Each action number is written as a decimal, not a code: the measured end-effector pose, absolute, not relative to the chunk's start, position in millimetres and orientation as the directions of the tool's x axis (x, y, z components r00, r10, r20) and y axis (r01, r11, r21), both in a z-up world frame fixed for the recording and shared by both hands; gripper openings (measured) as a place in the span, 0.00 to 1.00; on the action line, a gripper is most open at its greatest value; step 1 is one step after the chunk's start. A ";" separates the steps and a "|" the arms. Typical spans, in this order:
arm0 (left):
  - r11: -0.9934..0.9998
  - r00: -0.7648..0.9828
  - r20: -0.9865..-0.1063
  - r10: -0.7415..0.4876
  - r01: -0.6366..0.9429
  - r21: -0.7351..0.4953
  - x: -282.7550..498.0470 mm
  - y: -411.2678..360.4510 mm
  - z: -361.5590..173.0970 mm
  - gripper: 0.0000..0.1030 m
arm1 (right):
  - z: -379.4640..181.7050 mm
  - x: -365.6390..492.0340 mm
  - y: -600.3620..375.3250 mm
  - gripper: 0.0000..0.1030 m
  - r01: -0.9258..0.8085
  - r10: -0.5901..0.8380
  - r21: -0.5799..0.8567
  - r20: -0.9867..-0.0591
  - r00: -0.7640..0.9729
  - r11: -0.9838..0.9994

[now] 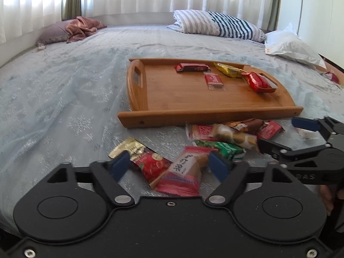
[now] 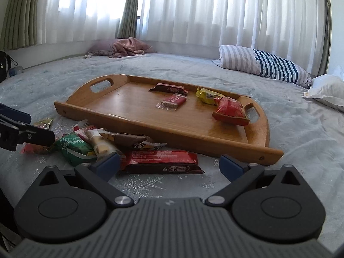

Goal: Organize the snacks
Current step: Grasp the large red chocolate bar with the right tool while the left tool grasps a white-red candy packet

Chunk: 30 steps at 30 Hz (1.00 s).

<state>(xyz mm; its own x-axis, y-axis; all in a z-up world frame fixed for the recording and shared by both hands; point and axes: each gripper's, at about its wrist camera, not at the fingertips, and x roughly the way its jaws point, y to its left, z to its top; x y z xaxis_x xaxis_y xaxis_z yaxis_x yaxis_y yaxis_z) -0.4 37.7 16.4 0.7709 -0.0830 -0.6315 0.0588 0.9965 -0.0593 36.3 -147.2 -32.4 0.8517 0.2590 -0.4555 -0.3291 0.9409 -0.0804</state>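
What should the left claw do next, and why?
Probably lower and close: the open left claw already straddles the pink snack packet on the bed, while four snacks lie on the wooden tray and a pile waits beside it.

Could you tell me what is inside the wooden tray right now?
Four snacks lie in the wooden tray: a dark red bar, a small red biscuit pack, a yellow packet and a red pouch. Anything beneath the pouch is hidden.
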 end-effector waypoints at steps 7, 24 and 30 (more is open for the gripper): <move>0.990 0.760 -0.635 -0.139 0.109 -0.086 -4.6 33.3 22.6 0.47 | -33.4 43.8 -146.2 1.00 -0.322 0.262 -0.049 -0.471 0.842 0.946; 0.984 0.719 -0.672 -0.175 0.126 -0.122 3.8 25.8 9.0 0.47 | -36.6 52.3 -140.0 0.98 -0.334 0.280 -0.013 -0.513 0.812 0.943; 0.985 0.715 -0.678 -0.173 0.110 -0.136 4.3 25.2 9.4 0.45 | -37.3 50.0 -139.7 0.93 -0.336 0.286 -0.002 -0.518 0.806 0.942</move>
<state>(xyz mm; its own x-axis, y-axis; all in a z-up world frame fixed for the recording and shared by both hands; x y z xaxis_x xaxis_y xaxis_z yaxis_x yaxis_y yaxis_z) 4.3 25.2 9.4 0.7148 -0.1732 -0.6776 0.1100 0.9846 -0.1357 50.0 -139.7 -37.3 0.8061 0.2861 -0.5181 -0.3356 0.9420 -0.0019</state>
